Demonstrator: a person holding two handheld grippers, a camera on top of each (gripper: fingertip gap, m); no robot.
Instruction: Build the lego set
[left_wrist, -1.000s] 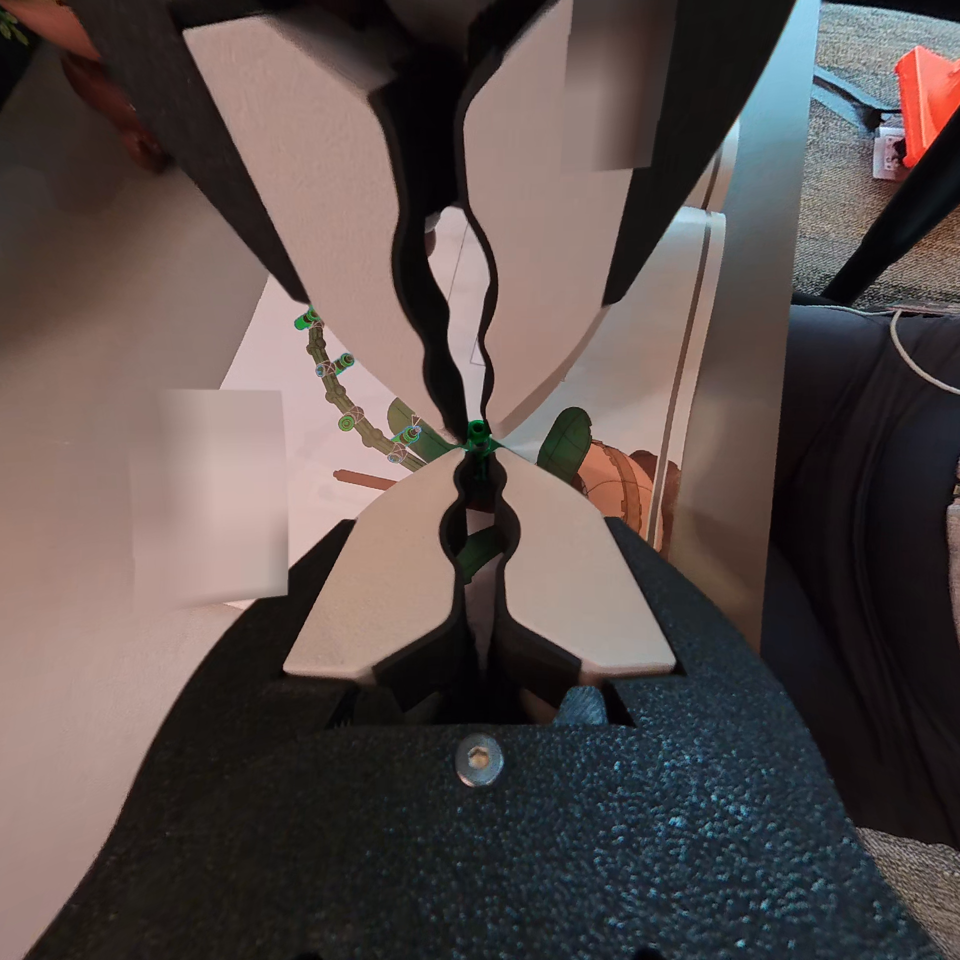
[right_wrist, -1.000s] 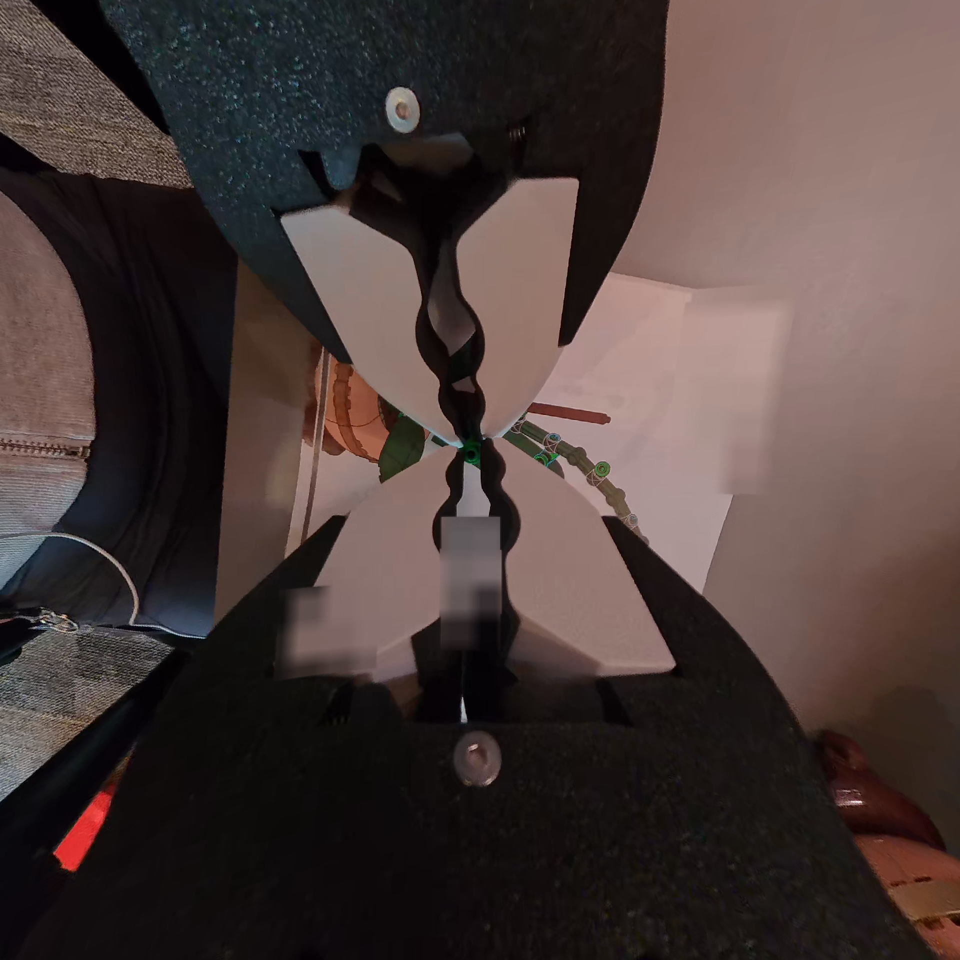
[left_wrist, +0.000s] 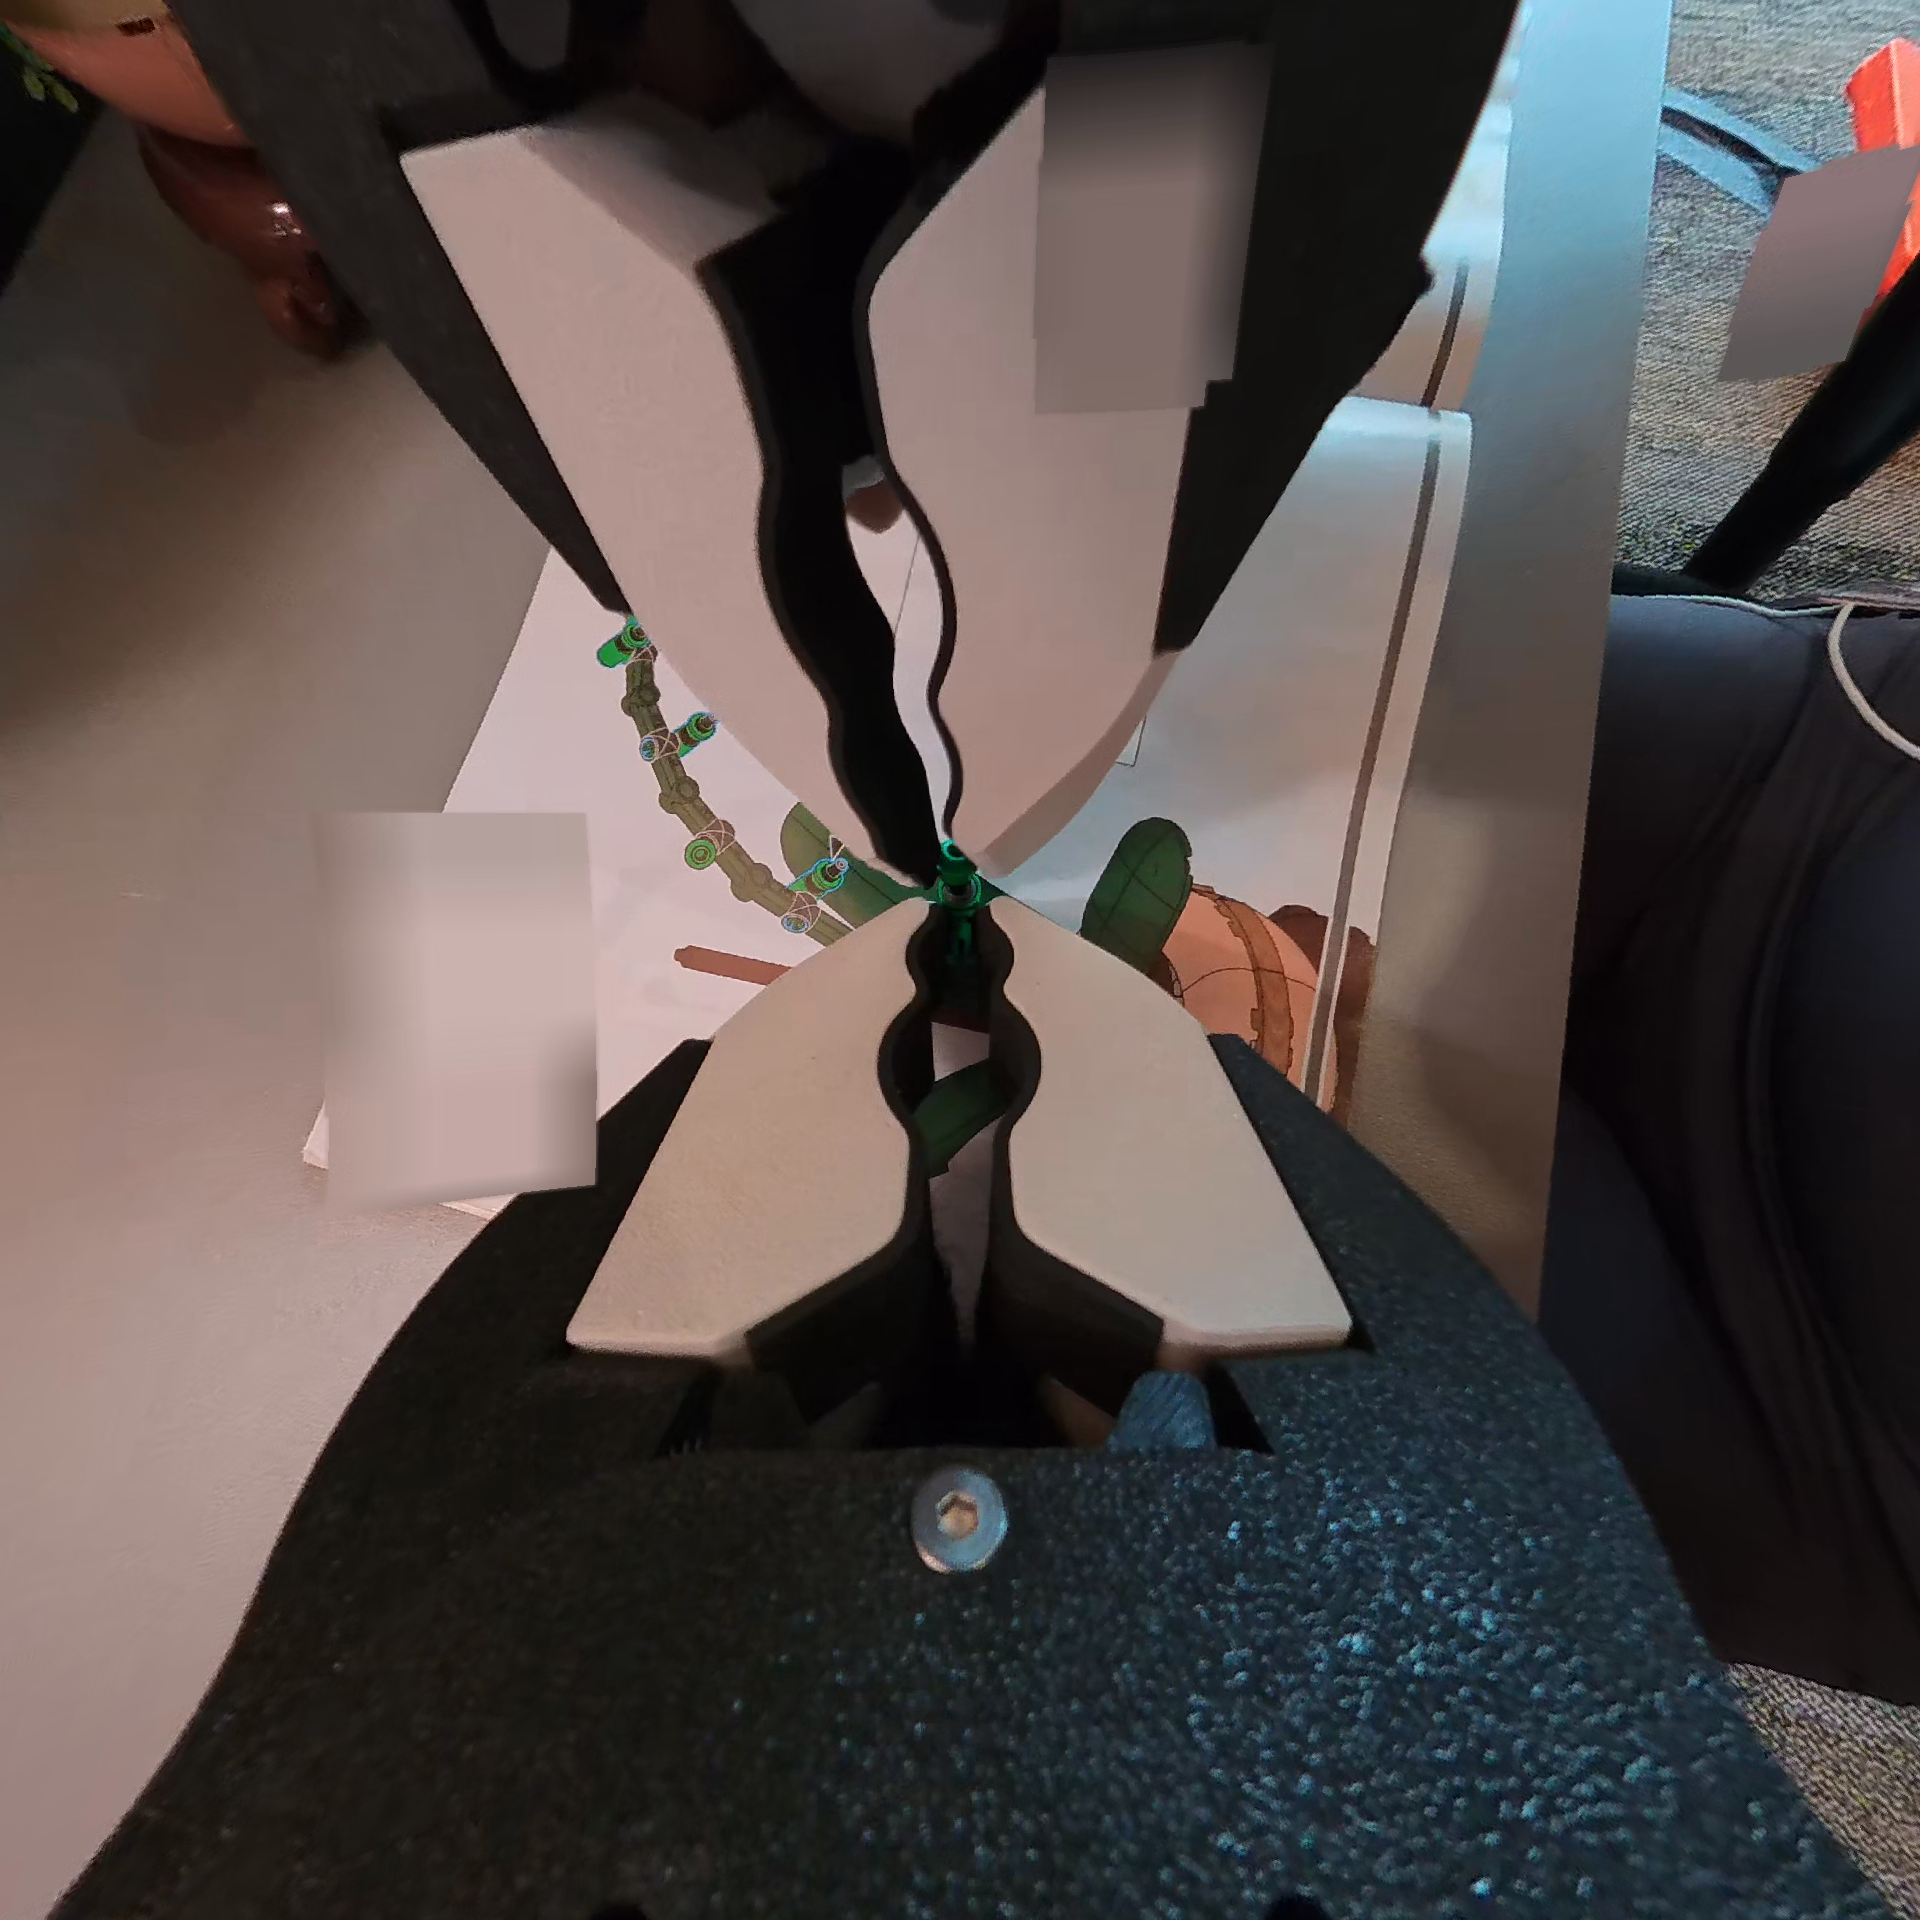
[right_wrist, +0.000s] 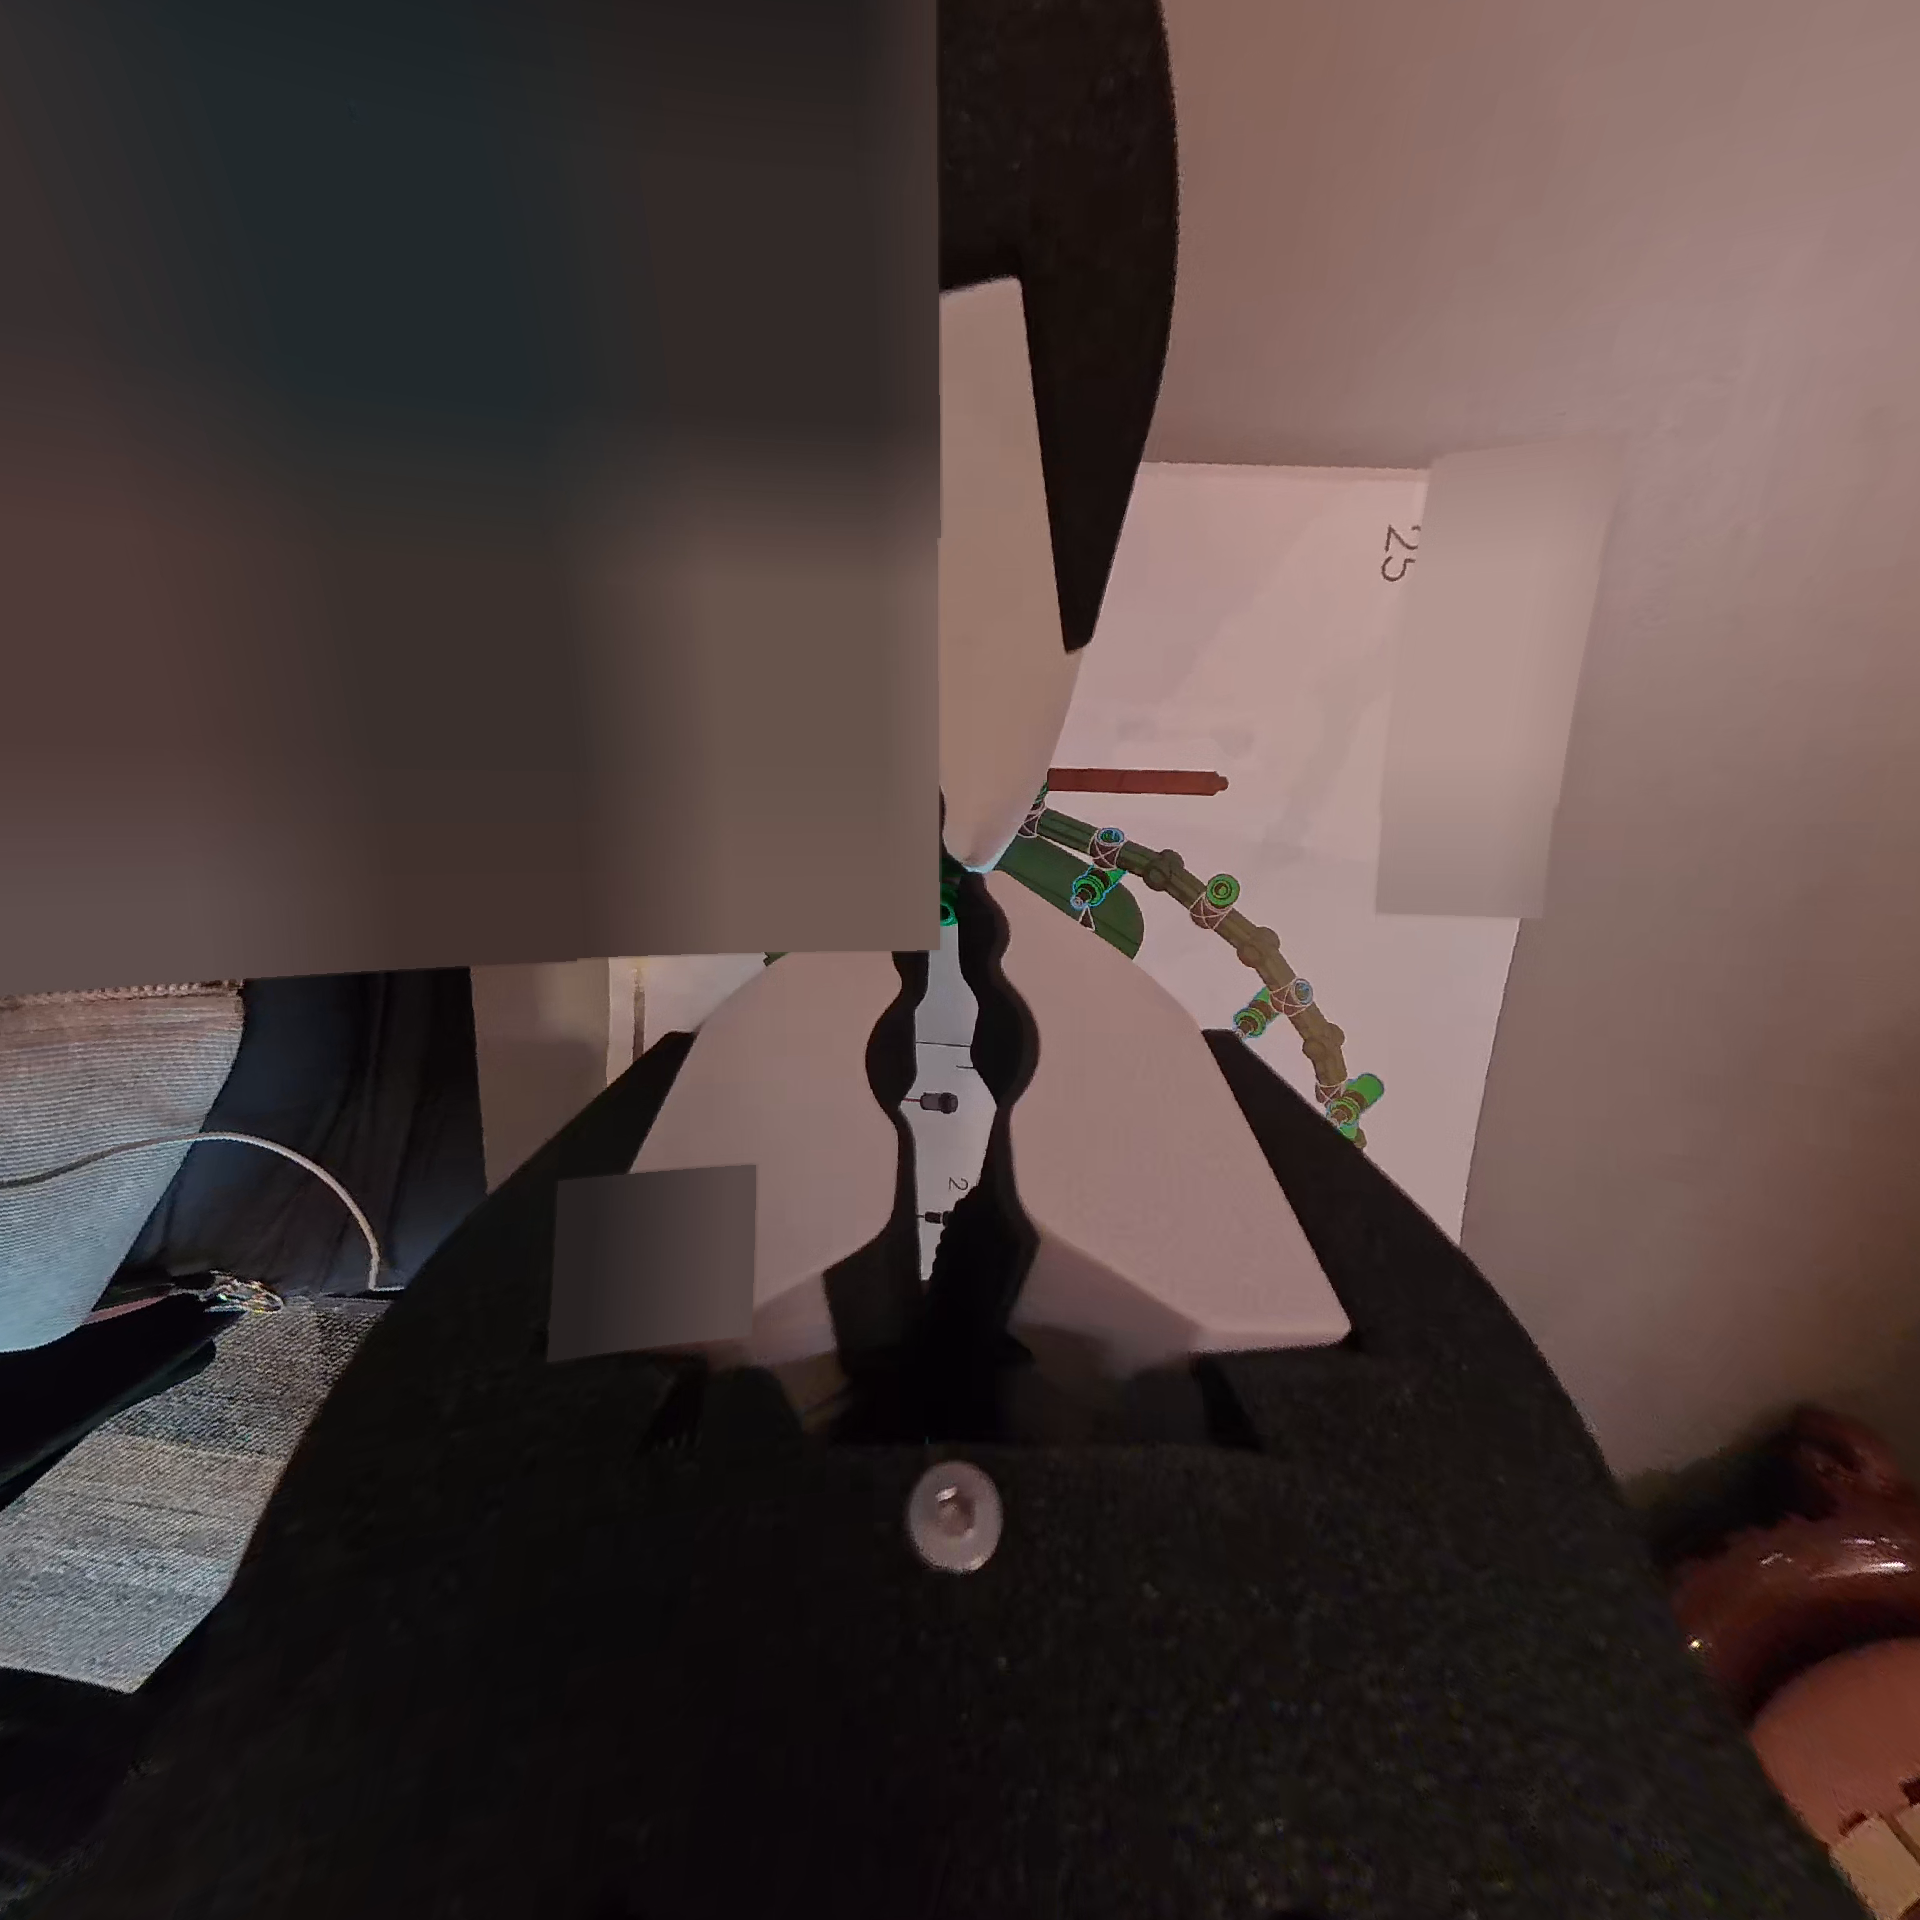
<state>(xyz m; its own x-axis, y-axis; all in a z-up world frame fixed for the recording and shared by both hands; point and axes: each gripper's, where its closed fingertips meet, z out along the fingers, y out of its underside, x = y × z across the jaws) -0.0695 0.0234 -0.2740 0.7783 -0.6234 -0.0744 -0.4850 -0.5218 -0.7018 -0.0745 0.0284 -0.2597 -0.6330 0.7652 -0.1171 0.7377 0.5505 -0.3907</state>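
Both grippers met tip to tip, left gripper (left_wrist: 954, 906) and right gripper (left_wrist: 940, 847) nearly closed on a tiny green peg (left_wrist: 954, 883), its axis along the left fingers; a blur hid the right gripper's fingertips in its own view

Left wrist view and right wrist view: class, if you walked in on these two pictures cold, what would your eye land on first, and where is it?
First, the two grippers meeting tip to tip in the centre, the left gripper and right gripper both pinching one tiny bright green piece. Beneath them lies a white instruction page printed with a curved olive stem and green leaves, on a pale table.
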